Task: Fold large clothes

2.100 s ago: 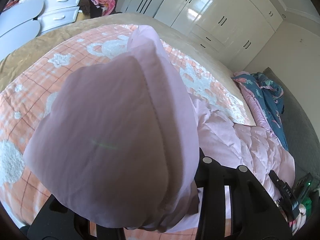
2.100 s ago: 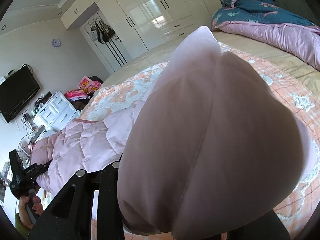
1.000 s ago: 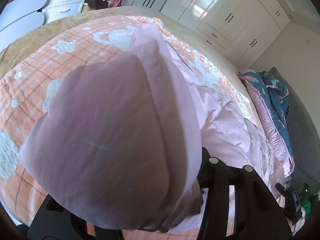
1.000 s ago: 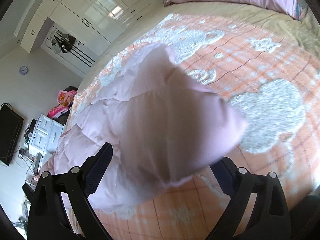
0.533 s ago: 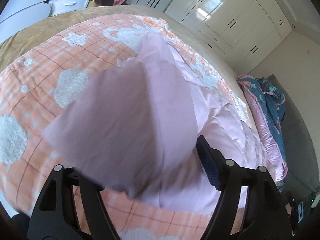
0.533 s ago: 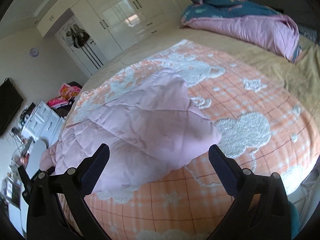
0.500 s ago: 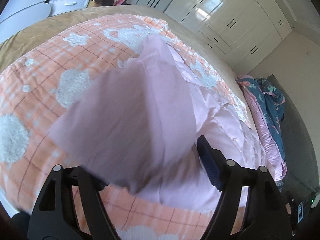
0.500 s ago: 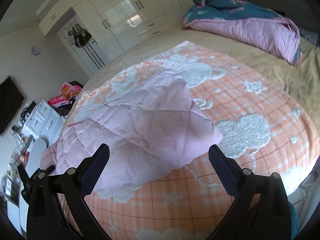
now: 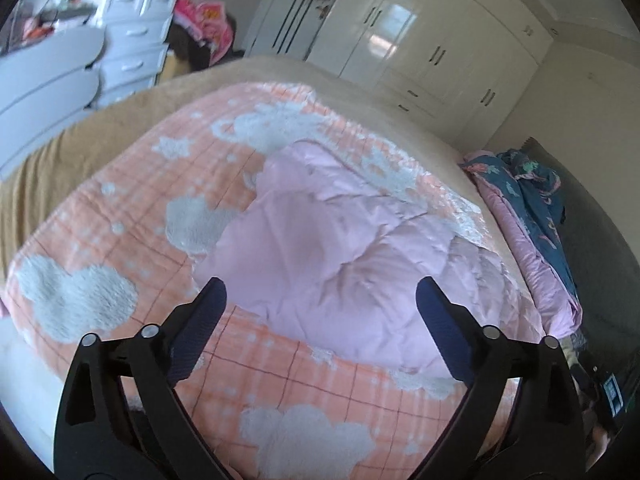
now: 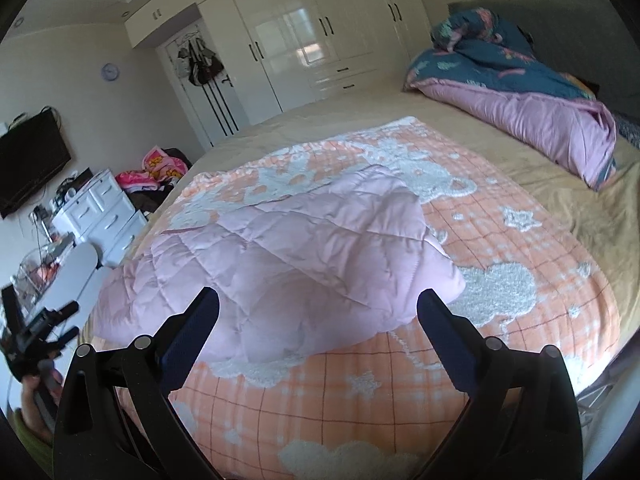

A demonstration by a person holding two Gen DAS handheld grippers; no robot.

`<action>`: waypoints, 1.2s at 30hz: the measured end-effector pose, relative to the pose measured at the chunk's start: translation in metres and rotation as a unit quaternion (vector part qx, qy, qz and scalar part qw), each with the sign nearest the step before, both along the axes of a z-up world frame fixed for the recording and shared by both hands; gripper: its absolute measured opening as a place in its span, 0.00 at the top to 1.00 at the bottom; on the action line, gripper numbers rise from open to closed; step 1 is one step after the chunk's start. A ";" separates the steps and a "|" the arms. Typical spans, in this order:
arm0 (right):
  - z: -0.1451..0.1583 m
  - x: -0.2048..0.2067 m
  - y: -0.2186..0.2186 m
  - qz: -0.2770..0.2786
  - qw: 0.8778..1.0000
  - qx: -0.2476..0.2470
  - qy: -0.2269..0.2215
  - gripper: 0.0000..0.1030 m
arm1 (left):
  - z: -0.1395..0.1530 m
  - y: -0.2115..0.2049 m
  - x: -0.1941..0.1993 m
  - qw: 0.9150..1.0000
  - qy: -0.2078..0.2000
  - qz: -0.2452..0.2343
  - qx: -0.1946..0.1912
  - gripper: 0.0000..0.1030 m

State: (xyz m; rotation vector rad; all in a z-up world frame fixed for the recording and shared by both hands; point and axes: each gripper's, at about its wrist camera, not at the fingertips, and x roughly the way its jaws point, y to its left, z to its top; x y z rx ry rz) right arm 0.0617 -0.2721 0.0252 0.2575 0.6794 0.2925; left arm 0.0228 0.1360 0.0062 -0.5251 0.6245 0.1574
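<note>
Pink quilted jacket [image 9: 344, 248] lies free (television [image 10: 28, 164] only right-side); left gripper [image 9: 320, 300] opening, right gripper [image 10: 318, 312] wide.

a home bedroom. a wide bed [image 10: 560, 216] fills the middle, spread with an orange checked blanket [image 10: 520, 320] patterned with white clouds, a rolled duvet [image 10: 520, 108] lying near its far side. glossy white built-in wardrobes [image 10: 312, 40] run along the far wall, bags [image 10: 200, 62] hanging from one door. a white chest of drawers [image 10: 104, 212], a wall-mounted television [image 10: 28, 164] and a round wall clock [image 10: 109, 71] stand to the side, with bright clothes heaped [image 10: 160, 170] beside the drawers.
</note>
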 end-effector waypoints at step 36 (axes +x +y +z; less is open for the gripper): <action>0.036 -0.086 0.052 0.059 0.983 -0.092 -0.151 0.04 | 0.030 -0.118 -0.039 0.986 -0.065 -0.109 0.106 0.09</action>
